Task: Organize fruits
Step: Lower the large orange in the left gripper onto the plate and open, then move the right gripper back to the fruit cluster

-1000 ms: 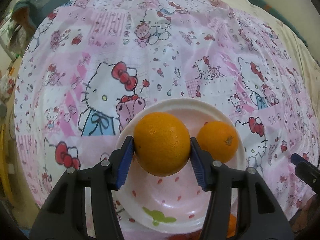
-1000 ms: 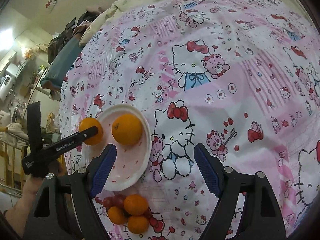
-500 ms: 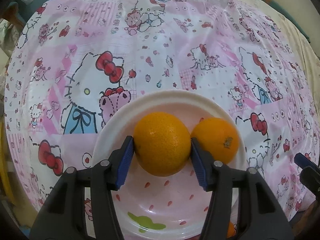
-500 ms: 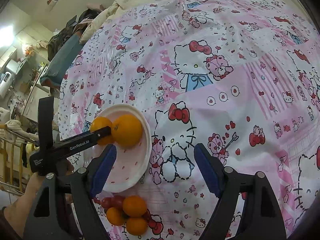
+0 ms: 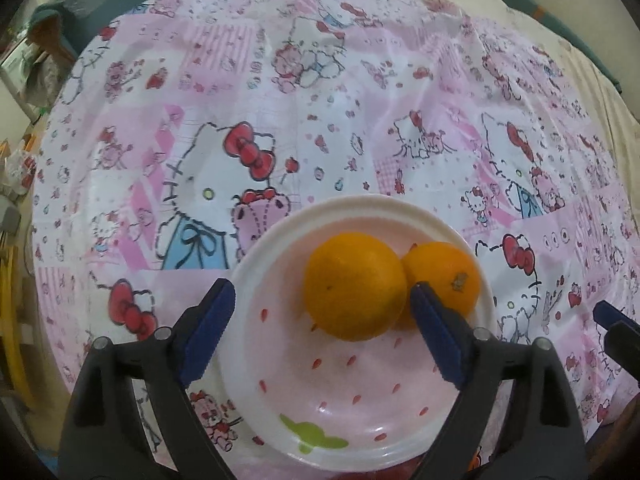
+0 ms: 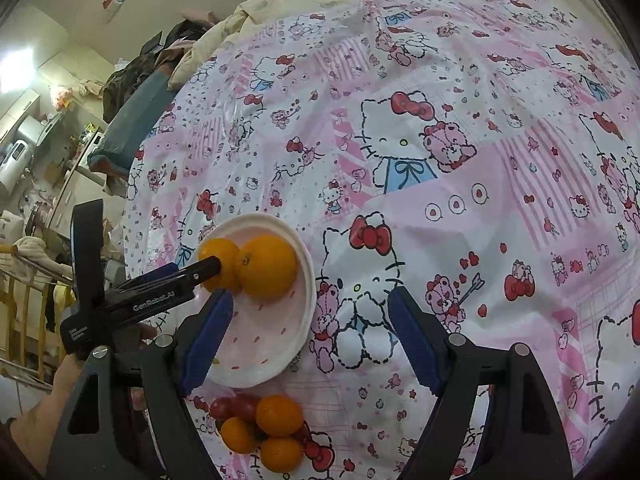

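Two oranges (image 5: 354,285) touching on plate (image 5: 280,420), left gripper (image 5: 322,316) opening around nearer one, right gripper (image 6: 310,338) wide, empty: risk of nudging fruit rightward off rim on withdrawal.

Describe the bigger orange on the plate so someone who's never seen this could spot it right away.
On the pink cartoon-cat bedspread sits a white plate dotted with red seed marks. Two oranges touch on it; the one meant is the larger orange, nearer the plate's middle, unlike the smaller orange at the rim with a brown stem scar.
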`<state>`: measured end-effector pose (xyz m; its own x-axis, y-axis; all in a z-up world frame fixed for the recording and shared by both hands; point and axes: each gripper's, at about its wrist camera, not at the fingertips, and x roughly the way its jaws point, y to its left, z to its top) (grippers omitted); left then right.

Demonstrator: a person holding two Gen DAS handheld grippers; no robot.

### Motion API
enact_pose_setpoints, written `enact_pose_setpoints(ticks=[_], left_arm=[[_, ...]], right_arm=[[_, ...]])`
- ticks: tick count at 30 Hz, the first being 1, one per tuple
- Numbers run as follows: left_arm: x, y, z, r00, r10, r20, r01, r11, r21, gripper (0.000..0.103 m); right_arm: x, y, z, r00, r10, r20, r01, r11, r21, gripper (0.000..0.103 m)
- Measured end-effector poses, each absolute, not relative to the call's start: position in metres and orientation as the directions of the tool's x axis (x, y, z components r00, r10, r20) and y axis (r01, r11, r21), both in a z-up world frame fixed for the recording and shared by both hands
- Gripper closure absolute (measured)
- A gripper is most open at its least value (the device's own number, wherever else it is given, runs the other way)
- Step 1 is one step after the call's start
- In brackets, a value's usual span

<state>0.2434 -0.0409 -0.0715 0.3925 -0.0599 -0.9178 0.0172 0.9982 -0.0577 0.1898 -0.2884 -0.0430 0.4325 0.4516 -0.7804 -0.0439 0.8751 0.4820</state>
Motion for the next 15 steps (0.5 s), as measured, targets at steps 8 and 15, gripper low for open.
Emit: enact_pose_setpoints(ticks=[8,15], left_arm=[[0.218,-0.024,-0.045,0.463,-0.030,-0.886,-0.021,0.999,-0.045,0.016],[0.187,-0.016,-0.018,0.538,0.011,-0.843,-0.027,1.000,-0.004,0.016]], right_arm=[[0.184,-0.281,-0.035,0.443,0.447,-0.777,-0.073,0.882,0.466,0.021],[0.168,-0.270,-0.017,0.465,0.430,-0.774,-0.135,0.898,0.418,0.021]])
